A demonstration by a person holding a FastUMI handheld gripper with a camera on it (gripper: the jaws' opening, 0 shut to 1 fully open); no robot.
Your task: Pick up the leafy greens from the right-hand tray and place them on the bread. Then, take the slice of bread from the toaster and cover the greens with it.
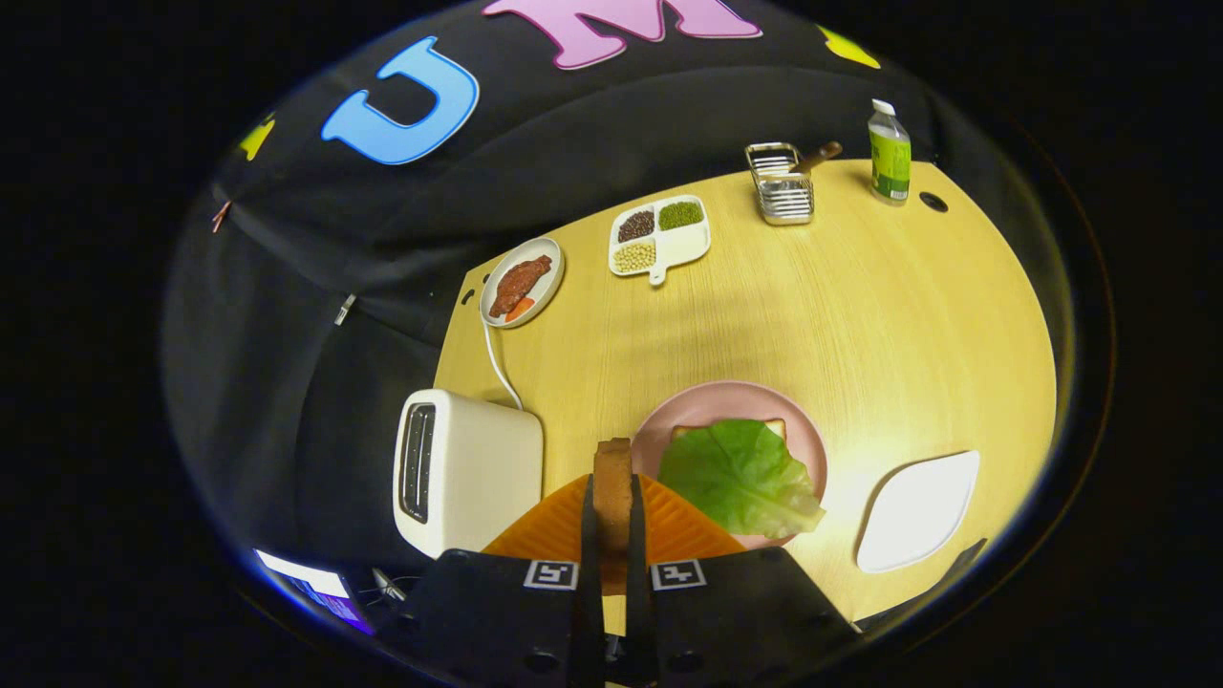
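Note:
My gripper point(612, 497) is shut on a slice of bread point(612, 478), held upright and edge-on between the two fingers, above the table. Just ahead and to the right, a pink plate point(712, 401) holds another bread slice point(776, 427), mostly covered by a green leaf point(740, 478). The white toaster point(463, 468) stands to the left of the fingers, its slots looking empty. An empty white tray point(917, 511) lies to the right of the plate.
Far across the wooden table point(860, 315) are a round plate with meat point(522, 282), a divided dish of beans point(659, 236), a wire rack point(781, 183) and a bottle point(889, 153). The toaster's cord point(497, 358) runs back toward the meat plate.

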